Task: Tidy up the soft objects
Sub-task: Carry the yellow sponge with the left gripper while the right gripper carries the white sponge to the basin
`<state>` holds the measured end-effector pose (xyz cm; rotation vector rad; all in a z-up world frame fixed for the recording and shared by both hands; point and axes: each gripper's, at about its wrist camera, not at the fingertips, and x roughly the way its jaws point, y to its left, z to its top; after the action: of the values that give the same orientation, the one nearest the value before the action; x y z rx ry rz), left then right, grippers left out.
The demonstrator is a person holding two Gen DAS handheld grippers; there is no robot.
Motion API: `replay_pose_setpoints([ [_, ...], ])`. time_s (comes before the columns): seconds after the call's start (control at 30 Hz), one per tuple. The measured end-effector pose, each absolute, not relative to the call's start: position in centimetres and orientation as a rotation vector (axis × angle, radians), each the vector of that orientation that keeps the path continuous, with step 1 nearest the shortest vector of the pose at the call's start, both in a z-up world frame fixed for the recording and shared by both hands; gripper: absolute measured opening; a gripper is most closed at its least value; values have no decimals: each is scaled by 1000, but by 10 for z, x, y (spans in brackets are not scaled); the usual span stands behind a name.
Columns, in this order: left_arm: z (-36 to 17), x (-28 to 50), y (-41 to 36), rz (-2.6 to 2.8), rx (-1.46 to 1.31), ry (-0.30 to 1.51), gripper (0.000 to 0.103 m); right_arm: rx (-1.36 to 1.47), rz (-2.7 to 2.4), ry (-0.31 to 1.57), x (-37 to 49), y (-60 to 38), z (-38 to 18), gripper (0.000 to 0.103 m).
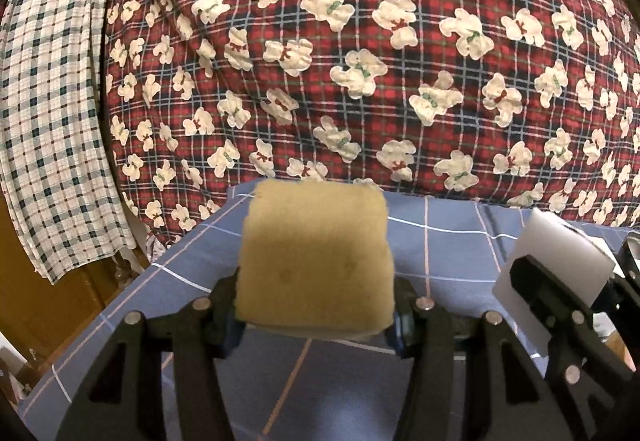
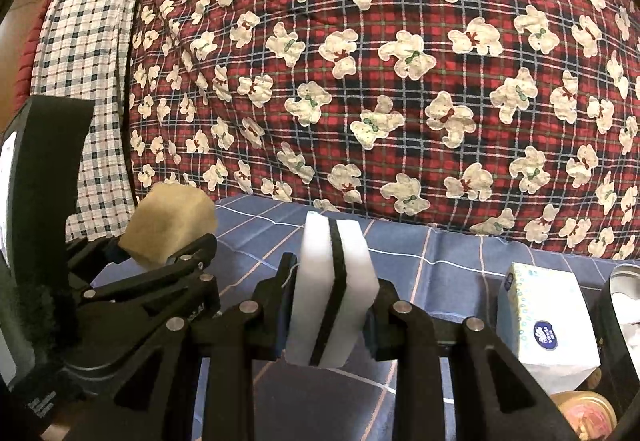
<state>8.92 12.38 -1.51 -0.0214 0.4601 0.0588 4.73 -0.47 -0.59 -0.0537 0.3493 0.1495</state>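
Note:
My left gripper [image 1: 316,317] is shut on a tan sponge [image 1: 316,257], held up above a blue checked cloth [image 1: 440,253]. The same tan sponge [image 2: 168,229] shows at the left of the right wrist view, clamped in the left gripper [image 2: 160,253]. My right gripper [image 2: 332,317] is shut on a white sponge with a black middle layer [image 2: 336,281], standing on edge between the pads. That white sponge [image 1: 560,261] also appears at the right edge of the left wrist view, in the right gripper [image 1: 560,293].
A red plaid blanket with white bears [image 1: 360,61] rises behind the blue cloth. A white and green checked cloth [image 1: 52,121] hangs at the left. A tissue pack [image 2: 548,321], a metal container [image 2: 624,305] and an orange lid [image 2: 584,413] sit at the right.

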Motion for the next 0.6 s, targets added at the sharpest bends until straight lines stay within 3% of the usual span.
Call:
replay_pose_setpoints([
  [0.6, -13, 63, 107, 50, -33, 434, 54, -58, 153, 337, 18, -17, -6, 32],
])
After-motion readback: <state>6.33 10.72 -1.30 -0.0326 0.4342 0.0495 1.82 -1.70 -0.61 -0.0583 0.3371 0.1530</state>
